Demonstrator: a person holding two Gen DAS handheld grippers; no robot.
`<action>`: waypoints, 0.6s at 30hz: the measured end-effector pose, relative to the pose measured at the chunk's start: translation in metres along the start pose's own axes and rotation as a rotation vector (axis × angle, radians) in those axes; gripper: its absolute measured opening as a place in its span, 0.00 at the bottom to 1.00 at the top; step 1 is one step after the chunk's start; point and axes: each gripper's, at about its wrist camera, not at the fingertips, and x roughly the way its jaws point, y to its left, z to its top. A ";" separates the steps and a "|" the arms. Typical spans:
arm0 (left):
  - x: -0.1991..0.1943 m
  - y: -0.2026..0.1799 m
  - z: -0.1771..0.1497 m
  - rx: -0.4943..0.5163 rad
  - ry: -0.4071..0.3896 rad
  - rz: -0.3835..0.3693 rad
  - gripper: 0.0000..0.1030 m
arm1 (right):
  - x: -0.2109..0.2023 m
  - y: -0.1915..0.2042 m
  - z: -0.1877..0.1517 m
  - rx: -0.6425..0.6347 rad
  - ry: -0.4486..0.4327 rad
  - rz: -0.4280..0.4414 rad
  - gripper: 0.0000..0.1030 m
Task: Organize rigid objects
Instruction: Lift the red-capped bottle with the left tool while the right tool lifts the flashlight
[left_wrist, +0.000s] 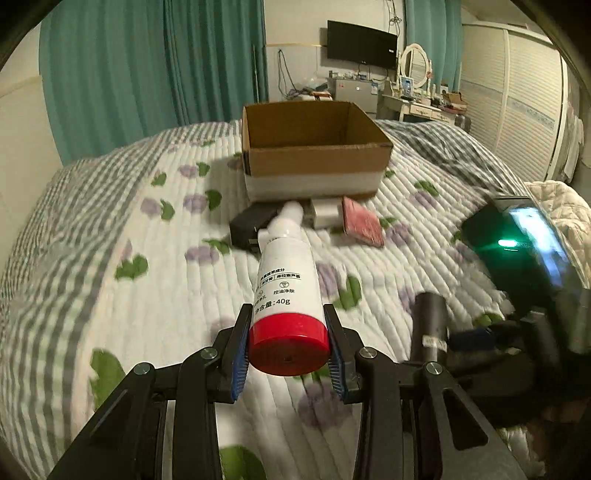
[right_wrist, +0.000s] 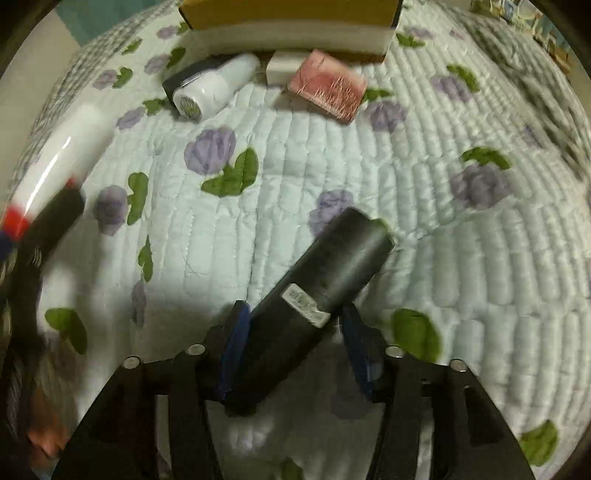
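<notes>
Clamping the white bottle (left_wrist: 286, 291) by its red cap, left gripper (left_wrist: 288, 354) faces the cardboard box (left_wrist: 314, 162) ahead. Right gripper (right_wrist: 295, 354) stands apart around the black cylinder (right_wrist: 321, 295); close squarely before lifting.

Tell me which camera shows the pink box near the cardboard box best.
The right wrist view. There the pink box lies near the top, seen from above, so its whole pink patterned face shows. In the left wrist view the same pink box is farther off, slanted and blurred, beside a white block below the cardboard box.
</notes>
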 end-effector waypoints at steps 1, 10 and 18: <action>0.000 0.001 -0.002 0.001 0.002 -0.003 0.35 | 0.004 0.002 0.000 0.002 0.003 -0.018 0.63; -0.003 0.016 -0.008 -0.048 -0.014 -0.010 0.35 | 0.018 0.001 -0.003 -0.002 -0.032 -0.035 0.59; -0.005 0.018 -0.008 -0.047 -0.016 -0.008 0.35 | -0.026 0.021 -0.017 -0.107 -0.232 -0.044 0.39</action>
